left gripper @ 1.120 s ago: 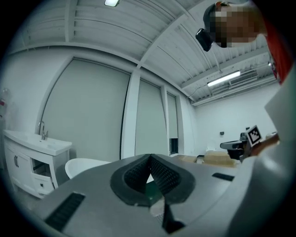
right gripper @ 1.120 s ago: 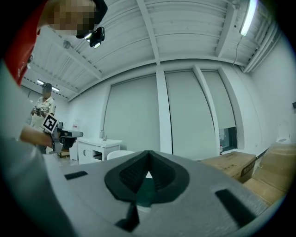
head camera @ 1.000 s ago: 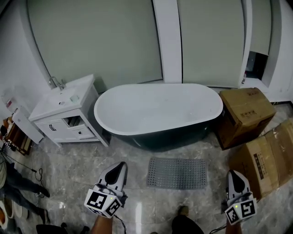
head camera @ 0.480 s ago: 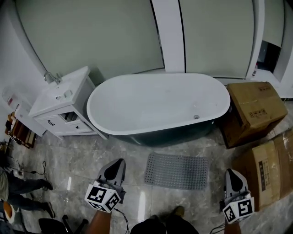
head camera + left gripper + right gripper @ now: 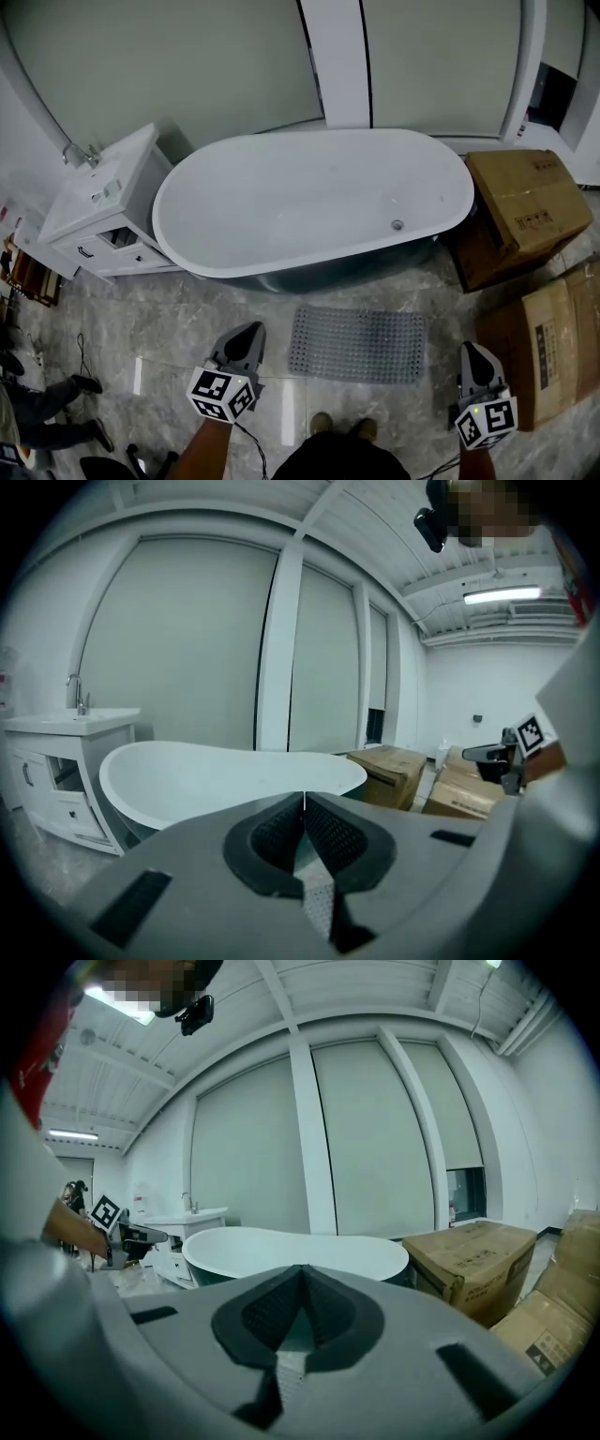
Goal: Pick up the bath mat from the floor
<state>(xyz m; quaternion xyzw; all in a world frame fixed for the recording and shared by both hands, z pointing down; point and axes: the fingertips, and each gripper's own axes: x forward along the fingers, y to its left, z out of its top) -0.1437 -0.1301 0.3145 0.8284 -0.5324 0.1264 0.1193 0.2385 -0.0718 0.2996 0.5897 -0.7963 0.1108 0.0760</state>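
Room: bathroom set with a grey marble-look tiled floor [image 5: 187,314] and tall pale blinds behind.
Far left: white vanity cabinet with a chrome tap [image 5: 98,202], standing against the wall, touching nothing of the task.
Left gripper [image 5: 249,330]: jaws pressed together with nothing between them, as read in the left gripper view [image 5: 304,803]; held above the floor, just beside the mat's left short edge.
Centre back: white oval freestanding bathtub with a dark outer shell [image 5: 319,202], long side facing the mat.
Bath mat: grey rectangular perforated rubber bath mat [image 5: 356,344], lying flat on the floor just in front of the tub, not lifted.
Right gripper [image 5: 472,352]: jaws likewise closed on nothing [image 5: 302,1274]; clear of the mat, off its right short edge.
Far right: two brown cardboard boxes [image 5: 525,202], one behind the other.
Key relation: mat between the two grippers, long axis running left to right along the tub; ahead and right of the left gripper, ahead and left of the right one; left gripper judged the nearer.
Hard to make out: mat absent from both gripper views, below their sightline; height of either gripper over the floor not readable; nearer box cut off at the right edge.
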